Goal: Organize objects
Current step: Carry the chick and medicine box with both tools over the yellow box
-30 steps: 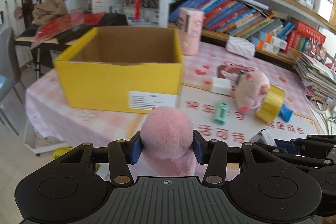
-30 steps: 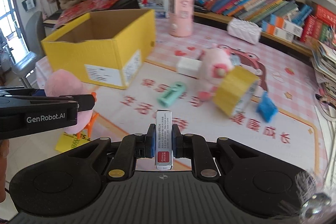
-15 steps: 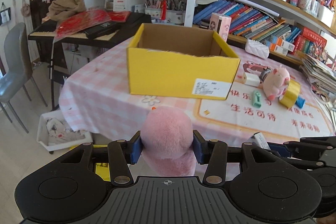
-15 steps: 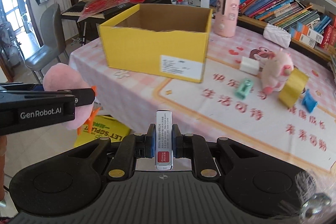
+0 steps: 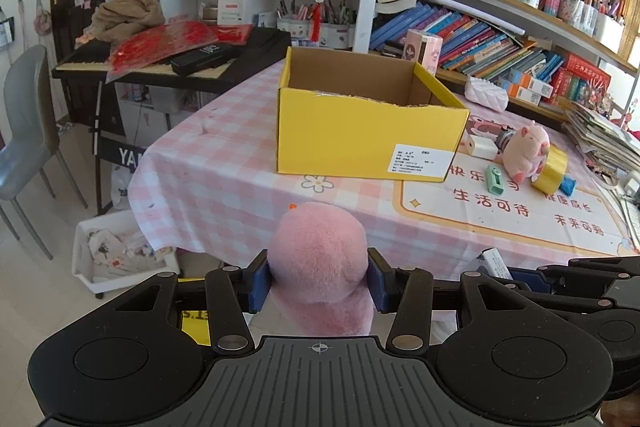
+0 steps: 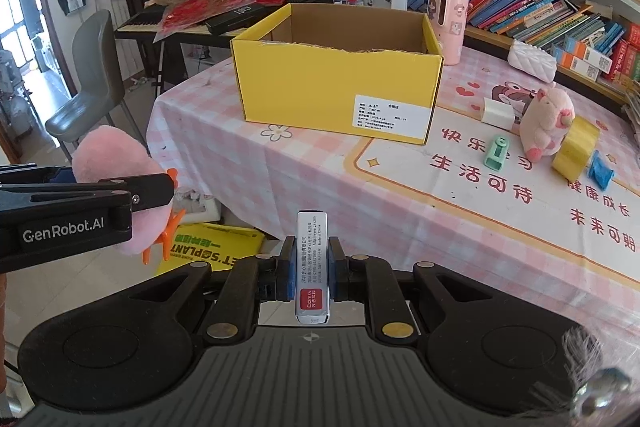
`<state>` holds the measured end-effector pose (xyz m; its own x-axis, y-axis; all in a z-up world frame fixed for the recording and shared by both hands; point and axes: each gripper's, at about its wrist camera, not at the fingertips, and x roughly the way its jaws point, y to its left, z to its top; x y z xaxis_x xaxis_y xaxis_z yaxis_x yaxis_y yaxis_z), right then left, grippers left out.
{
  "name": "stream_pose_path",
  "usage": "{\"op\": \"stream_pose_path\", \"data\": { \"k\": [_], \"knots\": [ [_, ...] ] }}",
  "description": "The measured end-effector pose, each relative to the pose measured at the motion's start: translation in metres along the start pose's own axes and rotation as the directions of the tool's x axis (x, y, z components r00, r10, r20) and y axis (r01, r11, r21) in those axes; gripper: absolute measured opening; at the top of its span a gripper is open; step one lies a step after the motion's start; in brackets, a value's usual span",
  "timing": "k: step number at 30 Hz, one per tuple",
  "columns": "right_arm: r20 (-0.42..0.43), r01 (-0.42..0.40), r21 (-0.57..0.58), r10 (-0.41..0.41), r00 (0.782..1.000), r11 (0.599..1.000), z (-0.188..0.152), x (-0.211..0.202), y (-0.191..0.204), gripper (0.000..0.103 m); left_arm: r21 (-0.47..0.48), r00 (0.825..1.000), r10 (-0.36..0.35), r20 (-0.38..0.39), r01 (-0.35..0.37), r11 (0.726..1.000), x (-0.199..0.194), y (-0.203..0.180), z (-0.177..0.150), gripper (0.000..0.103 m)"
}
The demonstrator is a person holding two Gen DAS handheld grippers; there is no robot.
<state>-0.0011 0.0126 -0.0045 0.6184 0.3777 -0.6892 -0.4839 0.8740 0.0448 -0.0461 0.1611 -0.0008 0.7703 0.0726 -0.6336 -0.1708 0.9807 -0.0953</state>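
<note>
Pink plush toy (image 5: 318, 259) clamped in left gripper (image 5: 318, 281), small silver box (image 6: 312, 267) pinched in right gripper (image 6: 312, 269), yellow carton (image 6: 340, 75) at twelve o'clock on checked table (image 6: 248, 171).

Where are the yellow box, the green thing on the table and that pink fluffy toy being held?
yellow box (image 6: 304, 87), right wrist view, front wall.
green thing (image 6: 496, 153), right wrist view, middle of its body.
pink fluffy toy (image 5: 318, 251), left wrist view, top of its fur.

The right gripper (image 6: 311, 269) clamps a small white box (image 6: 312, 267) upright; a yellow carton (image 6: 336, 95) stands far on the bench (image 6: 280, 179), the pink plush (image 6: 116, 163) left.
</note>
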Motion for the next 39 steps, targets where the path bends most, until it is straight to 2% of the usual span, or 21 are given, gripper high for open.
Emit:
{"op": "stream_pose_path", "data": {
  "k": [15, 25, 31, 39],
  "knots": [
    [0.019, 0.035, -0.002, -0.035, 0.999, 0.999, 0.013, 0.004, 0.003, 0.014, 0.010, 0.999, -0.037, 0.028, 0.037, 0.999, 0.006, 0.005, 0.012, 0.047],
    [0.011, 0.023, -0.006, -0.023, 1.000, 1.000, 0.027, 0.021, -0.006, 0.014, 0.036, 0.999, -0.027, 0.032, 0.026, 0.999, 0.023, -0.002, 0.024, 0.047],
    [0.034, 0.012, -0.035, -0.010, 0.999, 0.999, 0.052, 0.040, -0.015, 0.014, 0.035, 0.997, -0.007, 0.075, 0.005, 0.999, 0.040, -0.006, 0.053, 0.047],
    [0.170, 0.019, -0.067, -0.007, 0.985, 0.998, 0.120, 0.058, -0.044, 0.014, 0.049, 0.982, -0.004, 0.190, -0.005, 0.999, 0.069, -0.023, 0.118, 0.047]
  ]
}}
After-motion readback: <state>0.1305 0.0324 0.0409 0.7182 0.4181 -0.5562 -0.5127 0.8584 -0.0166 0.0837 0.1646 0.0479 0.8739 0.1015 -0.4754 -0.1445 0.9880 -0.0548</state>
